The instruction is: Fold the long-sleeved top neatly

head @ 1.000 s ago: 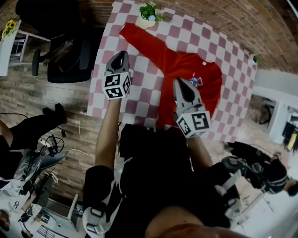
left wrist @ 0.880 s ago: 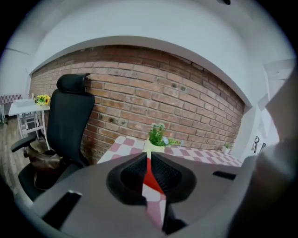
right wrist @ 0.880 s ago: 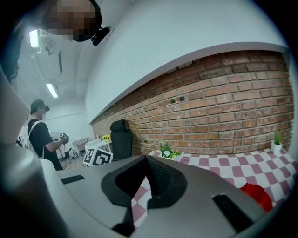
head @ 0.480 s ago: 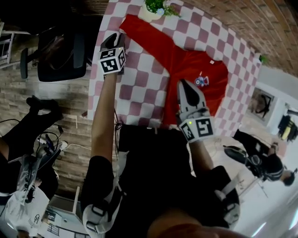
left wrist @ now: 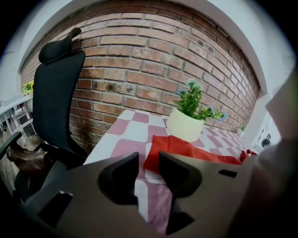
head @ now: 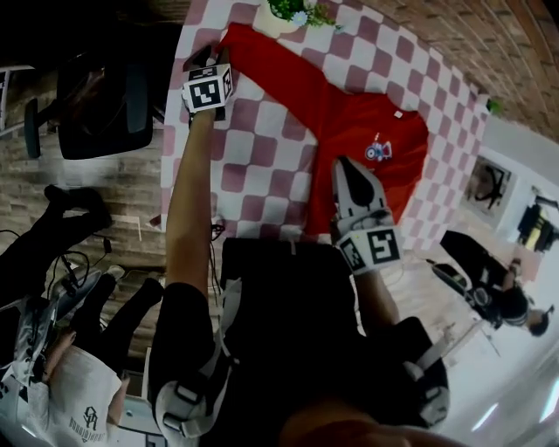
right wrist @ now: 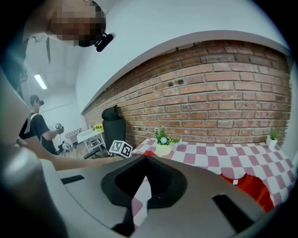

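A red long-sleeved top (head: 362,144) lies flat on the pink-and-white checked table (head: 262,166), one sleeve (head: 262,61) stretched to the far left corner. My left gripper (head: 203,59) hovers at that sleeve's cuff. Its jaws have just been opening and stand apart; in the left gripper view the cuff (left wrist: 179,145) lies just beyond the left gripper (left wrist: 149,160), not pressed by the pads. My right gripper (head: 344,166) hangs over the top's near hem. In the right gripper view the right gripper (right wrist: 145,158) is shut and holds nothing, with the top's body (right wrist: 251,188) below right.
A potted plant (head: 288,13) stands at the table's far edge, right beside the cuff. A black office chair (head: 100,105) sits left of the table, close to the left arm. A brick wall (left wrist: 153,60) backs the table. People stand at right (head: 502,301) and lower left (head: 74,397).
The left gripper has travelled away from me to the far left corner, down to the sleeve cuff, and its jaws went from shut to apart. The right gripper sank slightly.
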The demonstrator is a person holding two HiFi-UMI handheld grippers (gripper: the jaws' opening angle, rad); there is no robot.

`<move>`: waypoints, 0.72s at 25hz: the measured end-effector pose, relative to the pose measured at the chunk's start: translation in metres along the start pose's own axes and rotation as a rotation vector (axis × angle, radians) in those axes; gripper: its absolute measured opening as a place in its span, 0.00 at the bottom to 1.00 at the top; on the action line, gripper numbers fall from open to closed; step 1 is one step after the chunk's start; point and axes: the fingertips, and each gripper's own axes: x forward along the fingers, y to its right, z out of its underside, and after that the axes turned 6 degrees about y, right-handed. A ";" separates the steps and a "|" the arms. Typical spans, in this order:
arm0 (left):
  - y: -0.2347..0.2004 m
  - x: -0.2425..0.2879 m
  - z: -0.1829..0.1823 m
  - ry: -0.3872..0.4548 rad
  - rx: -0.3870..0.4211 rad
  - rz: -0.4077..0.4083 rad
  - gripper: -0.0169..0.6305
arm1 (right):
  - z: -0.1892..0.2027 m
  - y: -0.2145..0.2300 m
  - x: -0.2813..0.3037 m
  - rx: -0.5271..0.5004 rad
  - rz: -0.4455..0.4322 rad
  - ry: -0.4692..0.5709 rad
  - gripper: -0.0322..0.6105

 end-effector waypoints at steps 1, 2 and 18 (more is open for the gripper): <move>0.000 0.004 0.002 -0.013 0.006 -0.002 0.21 | 0.000 0.002 0.001 0.002 0.004 -0.002 0.06; 0.000 0.006 0.004 -0.025 0.015 -0.003 0.21 | -0.001 0.004 0.002 0.004 0.007 -0.003 0.06; 0.010 0.010 0.011 -0.126 0.065 0.018 0.10 | 0.000 0.018 0.006 0.009 0.033 -0.003 0.06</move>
